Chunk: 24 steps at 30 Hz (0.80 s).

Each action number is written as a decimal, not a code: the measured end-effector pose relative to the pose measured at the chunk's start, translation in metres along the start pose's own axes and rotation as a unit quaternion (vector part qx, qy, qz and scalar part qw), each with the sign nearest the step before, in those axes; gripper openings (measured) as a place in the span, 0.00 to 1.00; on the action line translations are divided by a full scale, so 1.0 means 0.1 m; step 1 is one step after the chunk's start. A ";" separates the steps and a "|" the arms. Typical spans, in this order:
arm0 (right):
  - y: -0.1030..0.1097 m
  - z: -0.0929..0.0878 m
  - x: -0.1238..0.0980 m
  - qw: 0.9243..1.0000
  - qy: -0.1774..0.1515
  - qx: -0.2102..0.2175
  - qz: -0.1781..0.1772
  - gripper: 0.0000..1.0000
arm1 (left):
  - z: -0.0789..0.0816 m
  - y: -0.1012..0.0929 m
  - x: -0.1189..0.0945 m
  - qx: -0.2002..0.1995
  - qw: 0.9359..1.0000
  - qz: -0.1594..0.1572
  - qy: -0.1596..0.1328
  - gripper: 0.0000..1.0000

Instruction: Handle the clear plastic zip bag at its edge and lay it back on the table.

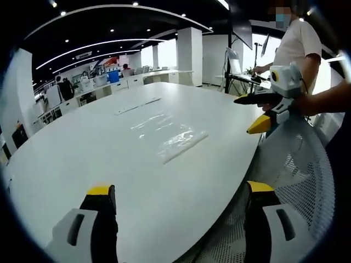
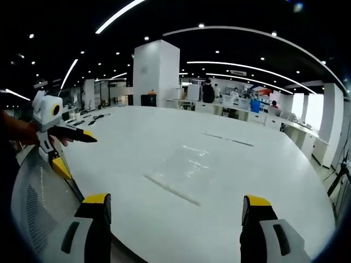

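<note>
- Left gripper (image 1: 178, 194): jaws standing wide apart, holding nothing, hovering over the near table edge.
- Right gripper (image 2: 174, 205): jaws likewise spread wide, gripping nothing.
- Table (image 1: 82, 148): large, white, rounded, sitting in an open office under ceiling lights.
- Zip bag (image 1: 170, 134): clear, lying flat mid-table, well apart from both grippers; also lying ahead in the right gripper view (image 2: 184, 167); its contents cannot be told.
- Mesh chair (image 1: 296, 164): standing just beside the table edge.

In the left gripper view the zip bag (image 1: 171, 137) lies flat on the table (image 1: 98, 153) at frame centre. The right gripper (image 1: 269, 112) hovers at upper right, above a mesh chair (image 1: 299, 164).
</note>
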State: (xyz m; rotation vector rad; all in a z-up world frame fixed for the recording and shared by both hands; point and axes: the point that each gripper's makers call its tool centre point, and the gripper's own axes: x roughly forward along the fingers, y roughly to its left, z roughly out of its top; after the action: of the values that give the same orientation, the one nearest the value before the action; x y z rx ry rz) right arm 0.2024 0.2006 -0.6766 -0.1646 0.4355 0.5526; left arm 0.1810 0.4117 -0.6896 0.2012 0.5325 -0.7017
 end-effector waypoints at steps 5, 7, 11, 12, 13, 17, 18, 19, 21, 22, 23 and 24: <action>-0.03 -0.01 0.00 1.000 0.001 0.004 -0.003 1.00 | 0.00 0.01 0.01 0.007 1.000 0.003 0.000 0.96; -0.04 -0.01 -0.01 1.000 0.001 0.005 -0.004 1.00 | 0.01 0.00 0.01 0.011 1.000 0.004 0.001 0.96; -0.04 -0.03 0.01 1.000 0.005 0.004 -0.004 1.00 | -0.01 -0.01 0.03 0.014 1.000 0.002 0.003 0.95; -0.04 -0.03 0.02 1.000 0.005 0.003 -0.004 1.00 | -0.02 -0.01 0.04 0.015 1.000 0.002 0.004 0.95; -0.04 -0.03 0.03 1.000 0.005 0.003 -0.005 1.00 | -0.04 0.00 0.04 0.018 1.000 0.003 0.006 0.95; -0.05 -0.05 0.04 1.000 0.010 0.008 -0.010 0.98 | -0.05 -0.03 0.06 0.023 1.000 -0.001 0.013 0.95; -0.05 -0.05 0.04 1.000 0.008 0.008 -0.010 0.98 | -0.05 -0.03 0.06 0.023 1.000 -0.001 0.014 0.95; -0.05 -0.04 0.04 1.000 0.006 0.009 -0.012 0.98 | -0.04 -0.03 0.06 0.024 1.000 -0.002 0.013 0.95; -0.04 -0.04 0.03 1.000 0.004 0.011 -0.011 0.97 | 0.00 -0.05 0.04 0.026 1.000 -0.003 0.012 0.95; -0.04 -0.03 0.03 1.000 0.003 0.011 -0.011 0.97 | 0.00 -0.05 0.04 0.027 1.000 -0.003 0.012 0.95; -0.04 -0.03 0.03 1.000 0.003 0.010 -0.011 0.97 | -0.01 -0.03 0.04 0.028 1.000 -0.003 0.011 0.95; -0.03 -0.04 0.04 1.000 0.004 0.007 -0.011 0.97 | 0.00 -0.03 0.04 0.029 1.000 -0.002 0.011 0.95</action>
State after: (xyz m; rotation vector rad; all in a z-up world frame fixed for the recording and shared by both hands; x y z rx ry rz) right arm 0.2057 0.1984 -0.6819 -0.1577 0.4457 0.5279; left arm 0.1815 0.4070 -0.6922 0.2619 0.5349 -0.7188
